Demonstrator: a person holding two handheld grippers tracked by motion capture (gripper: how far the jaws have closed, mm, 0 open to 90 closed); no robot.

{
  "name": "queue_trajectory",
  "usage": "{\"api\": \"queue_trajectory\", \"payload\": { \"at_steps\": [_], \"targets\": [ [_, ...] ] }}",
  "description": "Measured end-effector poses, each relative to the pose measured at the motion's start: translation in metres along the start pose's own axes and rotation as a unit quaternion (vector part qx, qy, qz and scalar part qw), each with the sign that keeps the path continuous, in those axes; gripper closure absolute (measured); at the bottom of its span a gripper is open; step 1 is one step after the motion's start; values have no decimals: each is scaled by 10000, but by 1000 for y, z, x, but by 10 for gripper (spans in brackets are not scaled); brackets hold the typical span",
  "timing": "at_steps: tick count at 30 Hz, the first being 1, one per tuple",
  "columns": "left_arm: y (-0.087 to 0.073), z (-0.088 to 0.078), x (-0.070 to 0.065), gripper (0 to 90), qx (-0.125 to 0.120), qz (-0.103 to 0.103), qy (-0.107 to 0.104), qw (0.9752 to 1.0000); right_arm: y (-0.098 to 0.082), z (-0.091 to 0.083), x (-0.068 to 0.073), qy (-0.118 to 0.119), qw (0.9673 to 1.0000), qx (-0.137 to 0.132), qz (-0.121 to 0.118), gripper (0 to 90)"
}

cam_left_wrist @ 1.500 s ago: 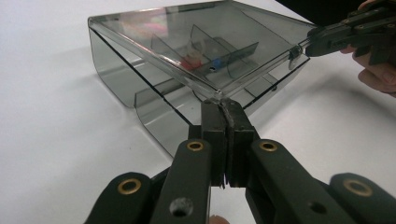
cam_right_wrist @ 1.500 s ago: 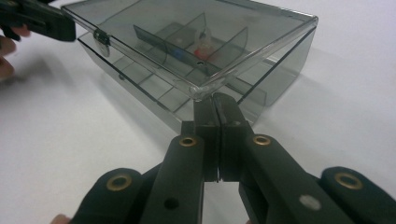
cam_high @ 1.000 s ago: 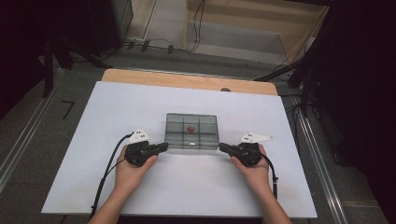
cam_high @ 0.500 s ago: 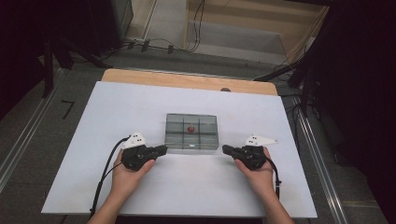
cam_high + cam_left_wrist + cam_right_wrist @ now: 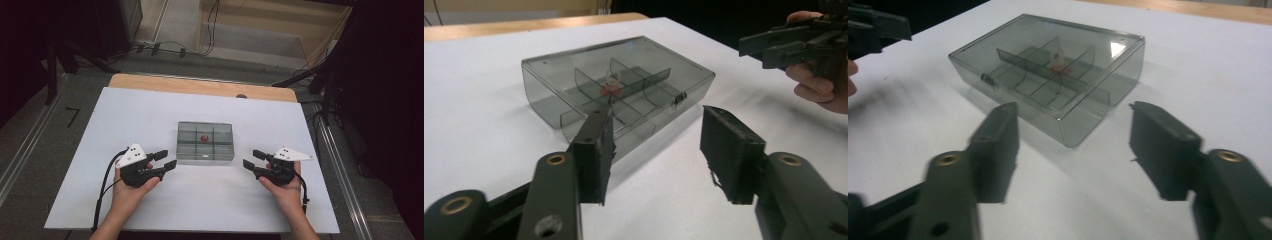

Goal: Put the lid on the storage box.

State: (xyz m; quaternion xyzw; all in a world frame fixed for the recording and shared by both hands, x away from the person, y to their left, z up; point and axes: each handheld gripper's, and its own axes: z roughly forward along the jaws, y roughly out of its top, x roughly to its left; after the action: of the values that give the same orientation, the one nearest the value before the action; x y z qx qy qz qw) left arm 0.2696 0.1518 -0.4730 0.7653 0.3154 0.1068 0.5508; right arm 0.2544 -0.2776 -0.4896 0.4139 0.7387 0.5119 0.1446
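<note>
Mid-table: smoky clear box [image 5: 205,142] w/ dividers, lid shut, flat on white tabletop [image 5: 150,115].
Contents: small red item [image 5: 204,137] in centre far compartment (too small to identify).
Left gripper [image 5: 167,160]: just left of box's near-left corner, not touching; jaws spread, have just been opening, nothing btwn them.
Right gripper [image 5: 251,159]: just right of box's near-right corner, apart from it; jaws spread, just been opening, nothing btwn.
Latch [image 5: 680,97]: on box's near wall.
Far edge: bare wood strip [image 5: 200,86].
</note>
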Motion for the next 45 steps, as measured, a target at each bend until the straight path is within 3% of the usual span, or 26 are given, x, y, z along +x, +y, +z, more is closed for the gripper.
{"api": "queue_trajectory", "payload": {
  "at_steps": [4,10,21,32,45],
  "targets": [
    [1,-6,1,379,-51,-24,50,10000,0,-8,0,-51,10000,-5,-58,173],
    [2,-18,3,268,-106,-2,132,9999,-2,-20,-4,-8,10000,-62,-58,87],
    [-2,-38,7,77,-185,57,22,9998,-7,-42,-9,-74,9998,-191,-76,79],
    [-6,-58,12,0,-307,60,47,9995,-16,-63,-15,-150,9994,-298,4,40],
    [-13,-75,16,0,-346,90,94,9993,-27,-87,-22,-269,9985,-469,-76,0]
  ]
}}
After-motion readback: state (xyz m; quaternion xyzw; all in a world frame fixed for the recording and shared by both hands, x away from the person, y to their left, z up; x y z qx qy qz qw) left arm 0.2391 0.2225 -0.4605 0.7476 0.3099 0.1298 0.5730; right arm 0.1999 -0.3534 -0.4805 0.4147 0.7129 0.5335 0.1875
